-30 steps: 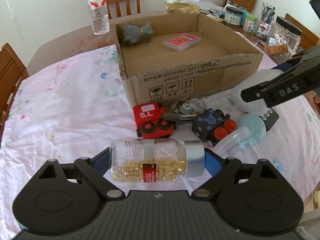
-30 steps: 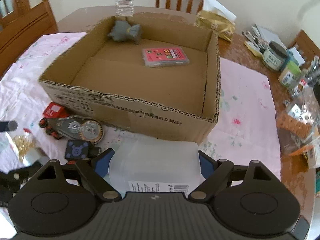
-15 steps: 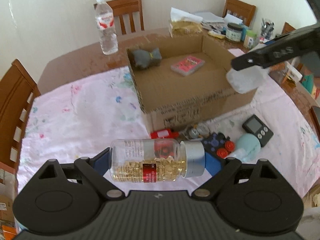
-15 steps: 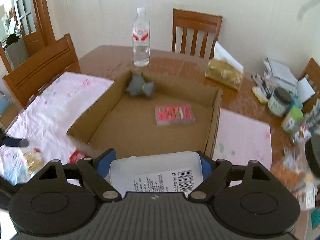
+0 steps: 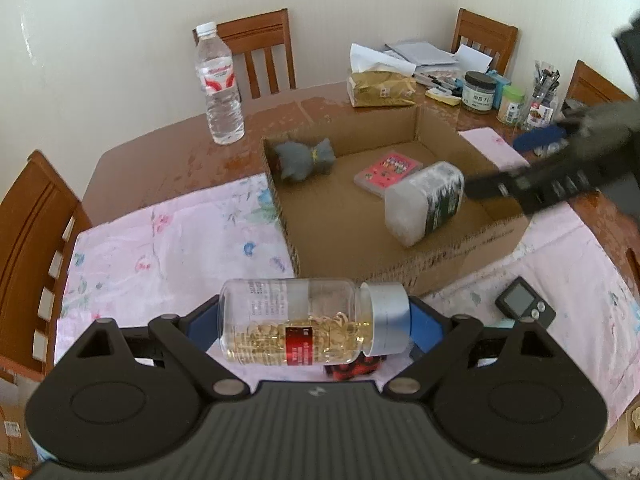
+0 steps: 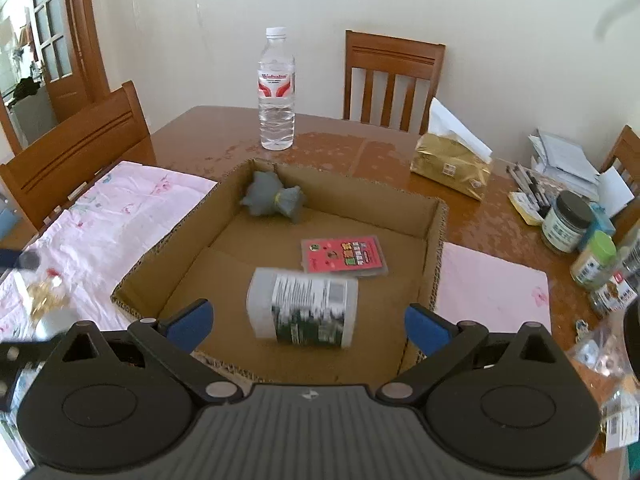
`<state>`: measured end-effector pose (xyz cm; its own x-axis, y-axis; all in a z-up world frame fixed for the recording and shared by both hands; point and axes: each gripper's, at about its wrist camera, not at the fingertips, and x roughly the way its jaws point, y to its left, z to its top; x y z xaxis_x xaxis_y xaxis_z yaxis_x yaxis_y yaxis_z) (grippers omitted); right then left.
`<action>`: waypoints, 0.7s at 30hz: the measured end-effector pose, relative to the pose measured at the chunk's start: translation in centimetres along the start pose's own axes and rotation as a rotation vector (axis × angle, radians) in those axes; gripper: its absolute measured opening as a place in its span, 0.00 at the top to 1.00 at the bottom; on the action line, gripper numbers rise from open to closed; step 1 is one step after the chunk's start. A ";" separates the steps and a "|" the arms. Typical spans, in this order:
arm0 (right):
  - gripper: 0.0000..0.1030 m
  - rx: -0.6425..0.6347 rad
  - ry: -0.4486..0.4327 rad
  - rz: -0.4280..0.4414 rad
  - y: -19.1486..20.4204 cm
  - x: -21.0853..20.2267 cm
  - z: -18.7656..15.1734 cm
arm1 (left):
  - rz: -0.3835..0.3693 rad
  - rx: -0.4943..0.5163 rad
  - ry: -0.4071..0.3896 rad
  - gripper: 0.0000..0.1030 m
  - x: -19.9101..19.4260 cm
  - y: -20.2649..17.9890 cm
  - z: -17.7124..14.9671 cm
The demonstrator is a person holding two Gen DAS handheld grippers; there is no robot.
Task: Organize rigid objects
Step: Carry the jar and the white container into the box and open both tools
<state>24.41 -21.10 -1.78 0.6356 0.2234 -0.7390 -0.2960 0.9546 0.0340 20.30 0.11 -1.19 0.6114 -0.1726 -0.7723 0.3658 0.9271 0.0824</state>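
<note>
Box [image 6: 436, 236], one, of cardboard, sits open on the bench [image 6: 208, 128] and holds three things: one grey soft toy [image 6: 274, 199] at its far wall, one pink card pack [image 6: 344, 258] mid-floor, and one white jar [image 6: 302, 308], blurred, between the spread blue pads of the right tool [image 6: 306, 322] without touching either. Left tool [image 5: 314, 320] is clamped on one clear pill bottle [image 5: 296, 320], lying sideways, short of the box. One water bottle [image 6: 276, 90] stands upright beyond the box.
</note>
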 end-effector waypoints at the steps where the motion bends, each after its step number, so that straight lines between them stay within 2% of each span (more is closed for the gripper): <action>1: 0.00 0.007 0.000 -0.001 -0.1 -0.3 -0.2 | -0.003 0.005 -0.006 0.10 0.2 0.0 0.5; 8: 0.00 0.070 -0.009 -0.026 -0.7 -1.8 -1.9 | -0.029 0.036 -0.051 0.10 3.0 -0.4 5.1; 12: 0.00 0.107 0.001 -0.038 -1.1 -2.3 -2.8 | -0.046 0.044 -0.035 0.10 6.4 -0.9 7.5; 16: 0.00 0.112 0.031 -0.064 -1.1 -2.5 -4.1 | -0.039 0.055 -0.010 0.10 9.9 -1.4 9.0; 21: 0.00 0.142 0.061 -0.102 -1.5 -2.7 -5.7 | -0.042 0.008 -0.010 0.09 12.1 -0.9 10.1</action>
<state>19.10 -24.29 -3.70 0.6112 0.1155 -0.7830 -0.1258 0.9909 0.0480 34.42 -6.16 -4.28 0.6026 -0.2146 -0.7686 0.3970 0.9161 0.0555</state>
